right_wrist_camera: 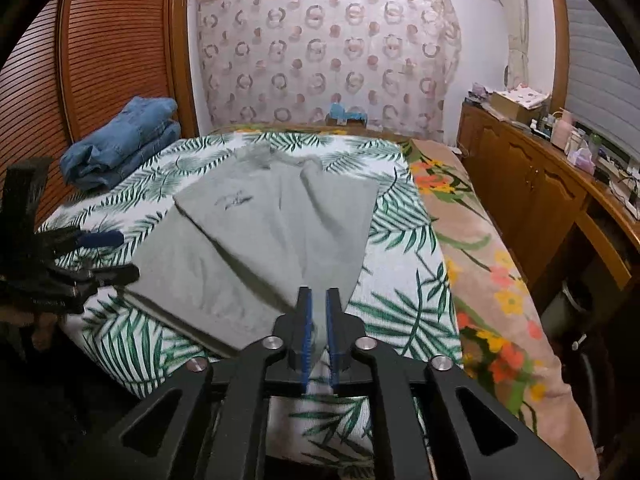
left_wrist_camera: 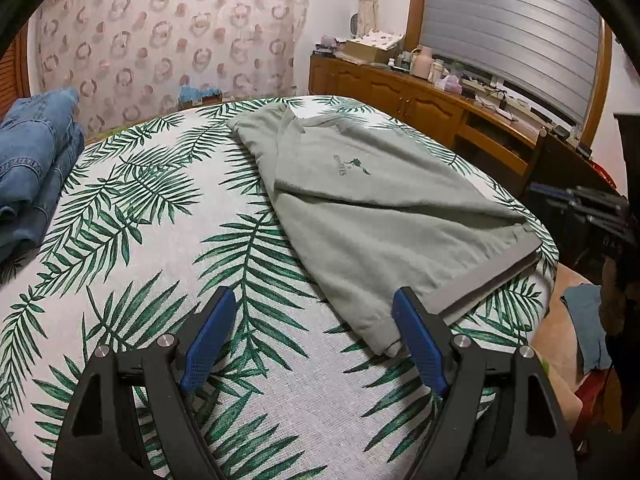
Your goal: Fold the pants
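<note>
Grey-green pants [left_wrist_camera: 360, 200] with a small dark logo lie partly folded on the leaf-print bed cover [left_wrist_camera: 160, 260]. My left gripper [left_wrist_camera: 316, 304] is open, its right finger touching the near corner of the pants by the grey waistband [left_wrist_camera: 488, 276]. In the right wrist view the pants [right_wrist_camera: 248, 232] lie spread ahead, and my right gripper [right_wrist_camera: 319, 300] is shut on a lifted fold of the pants. The left gripper [right_wrist_camera: 100, 256] shows at that view's left edge.
Folded blue jeans [left_wrist_camera: 32, 168] lie at the bed's far left, by a wooden slatted wall [right_wrist_camera: 100, 40]. A floral blanket [right_wrist_camera: 492, 272] runs along the bed's right side. A cluttered wooden cabinet [right_wrist_camera: 540, 168] stands to the right. A patterned curtain [right_wrist_camera: 320, 52] hangs behind.
</note>
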The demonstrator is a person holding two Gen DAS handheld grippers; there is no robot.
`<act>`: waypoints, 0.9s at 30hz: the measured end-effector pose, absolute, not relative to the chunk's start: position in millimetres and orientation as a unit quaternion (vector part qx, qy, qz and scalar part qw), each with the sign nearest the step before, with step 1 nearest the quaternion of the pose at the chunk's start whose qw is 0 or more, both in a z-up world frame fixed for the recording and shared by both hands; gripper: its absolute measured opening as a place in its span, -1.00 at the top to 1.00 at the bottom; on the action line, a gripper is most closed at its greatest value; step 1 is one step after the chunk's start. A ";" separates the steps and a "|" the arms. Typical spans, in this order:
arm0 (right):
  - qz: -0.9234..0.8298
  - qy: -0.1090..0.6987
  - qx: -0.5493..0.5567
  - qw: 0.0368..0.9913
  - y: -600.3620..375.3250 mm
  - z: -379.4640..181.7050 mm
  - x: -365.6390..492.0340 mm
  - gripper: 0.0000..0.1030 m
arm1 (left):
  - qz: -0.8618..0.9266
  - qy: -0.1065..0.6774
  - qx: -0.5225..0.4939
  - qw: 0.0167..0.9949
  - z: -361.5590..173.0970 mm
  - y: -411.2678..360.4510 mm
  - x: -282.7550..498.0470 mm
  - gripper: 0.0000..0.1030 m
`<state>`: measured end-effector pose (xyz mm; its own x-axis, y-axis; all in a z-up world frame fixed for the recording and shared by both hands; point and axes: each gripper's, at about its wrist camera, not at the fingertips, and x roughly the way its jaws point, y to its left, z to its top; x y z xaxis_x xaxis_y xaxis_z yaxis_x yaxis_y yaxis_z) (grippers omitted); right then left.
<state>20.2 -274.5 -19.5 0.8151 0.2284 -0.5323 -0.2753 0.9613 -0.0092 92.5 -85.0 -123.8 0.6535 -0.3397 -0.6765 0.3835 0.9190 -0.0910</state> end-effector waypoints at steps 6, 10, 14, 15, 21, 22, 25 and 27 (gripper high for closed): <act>0.166 0.269 -0.062 0.947 -253.2 -13.2 45.2 0.44 | -0.202 0.363 0.024 0.909 -123.2 -83.1 91.7 -0.58; 0.194 0.277 -0.067 0.939 -229.1 -15.2 67.0 0.40 | -0.203 0.362 0.024 0.910 -123.4 -82.7 91.0 -0.58; 0.210 0.298 -0.075 0.928 -212.0 -21.1 91.2 0.38 | -0.205 0.361 0.020 0.909 -122.6 -81.8 90.4 -0.58; 0.209 0.307 -0.075 0.925 -210.6 -24.0 97.8 0.37 | -0.205 0.361 0.019 0.909 -122.5 -81.5 90.4 -0.58; 0.206 0.336 -0.064 0.917 -214.6 -40.0 117.9 0.34 | -0.203 0.362 0.017 0.910 -121.4 -80.0 89.7 -0.58; 0.207 0.332 -0.065 0.918 -216.3 -40.7 117.0 0.33 | -0.203 0.365 0.017 0.909 -121.7 -80.2 89.9 -0.58; 0.204 0.320 -0.070 0.923 -217.8 -43.0 112.0 0.30 | -0.201 0.372 0.016 0.906 -117.0 -78.6 94.3 -0.58; 0.205 0.321 -0.067 0.922 -217.1 -42.0 109.1 0.29 | -0.198 0.364 0.010 0.910 -110.1 -73.7 98.5 -0.58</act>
<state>109.1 -217.1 -42.0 0.7103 0.3353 -0.6189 -0.4207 0.9072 0.0087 98.5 -73.7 -110.1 0.6567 -0.3535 -0.6661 0.3683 0.9211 -0.1258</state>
